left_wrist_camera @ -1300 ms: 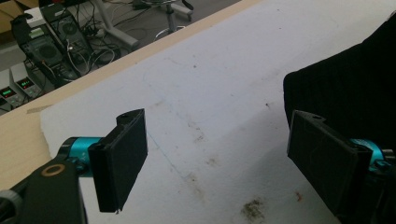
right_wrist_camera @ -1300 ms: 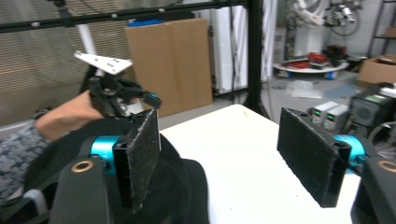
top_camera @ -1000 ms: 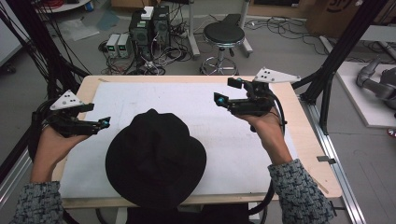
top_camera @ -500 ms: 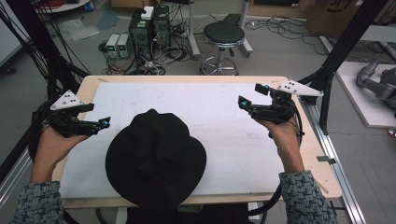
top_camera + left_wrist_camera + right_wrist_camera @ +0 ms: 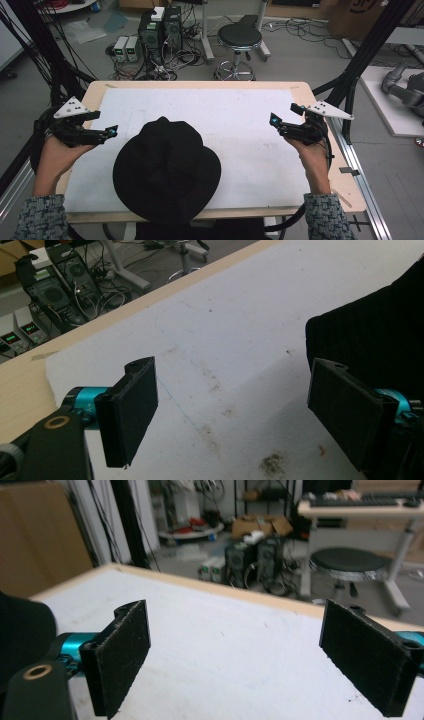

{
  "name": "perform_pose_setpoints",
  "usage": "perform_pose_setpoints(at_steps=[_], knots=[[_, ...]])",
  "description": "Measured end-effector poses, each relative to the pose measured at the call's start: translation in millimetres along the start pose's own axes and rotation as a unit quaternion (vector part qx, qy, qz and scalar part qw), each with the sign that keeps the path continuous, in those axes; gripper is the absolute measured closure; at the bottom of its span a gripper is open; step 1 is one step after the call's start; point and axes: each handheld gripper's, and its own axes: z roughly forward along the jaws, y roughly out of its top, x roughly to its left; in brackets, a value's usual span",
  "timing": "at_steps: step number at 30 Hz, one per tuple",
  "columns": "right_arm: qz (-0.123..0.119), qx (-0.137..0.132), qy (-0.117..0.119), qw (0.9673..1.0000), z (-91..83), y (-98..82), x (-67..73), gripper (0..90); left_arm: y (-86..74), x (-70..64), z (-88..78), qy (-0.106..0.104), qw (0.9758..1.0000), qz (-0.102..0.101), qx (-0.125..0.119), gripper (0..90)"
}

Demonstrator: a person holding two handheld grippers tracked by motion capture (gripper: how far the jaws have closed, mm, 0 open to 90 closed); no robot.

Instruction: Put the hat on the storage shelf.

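A white sheet (image 5: 235, 125) covers the wooden table (image 5: 310, 95), with nothing lying on it. My left gripper (image 5: 111, 132) hovers over the sheet's left edge, pointing right, held in a hand. In the left gripper view its jaws stand wide apart over the stained white sheet (image 5: 225, 365), so the left gripper (image 5: 240, 425) is open and holds nothing. My right gripper (image 5: 272, 121) hovers at the sheet's right edge, pointing left. In the right gripper view, the right gripper (image 5: 250, 665) is open too, with nothing between its pads.
The person's black hat (image 5: 166, 169) covers the near middle of the table. Beyond the far edge stand a black stool (image 5: 239, 37) and electronics boxes with cables (image 5: 160, 30) on the floor. Black frame posts (image 5: 372, 45) rise at both sides.
The right gripper has swung out to the right and toward the near side, from over the sheet to its right edge. The left gripper has stayed where it was.
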Motion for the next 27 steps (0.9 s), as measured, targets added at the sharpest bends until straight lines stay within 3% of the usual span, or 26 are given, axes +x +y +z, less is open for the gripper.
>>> perform_pose_setpoints(at_steps=[6, 20, 27], knots=[[-0.002, 0.006, -0.024, 0.9997, -4.3, -5.1, -5.3, 12.7, 0.5, 0.5, 0.2, 0.002, 1.0, -0.002, -0.004, 20.5], [0.008, 0.004, -0.022, 0.9997, -6.8, -5.8, -4.3, 12.7, -0.2, -2.0, 2.4, 0.007, 0.9999, 0.001, -0.009, 20.5], [-0.001, 0.003, -0.019, 0.9998, -6.2, -3.9, -3.0, 12.7, 1.0, -4.5, 1.1, 0.008, 0.9999, 0.003, -0.011, 20.5]])
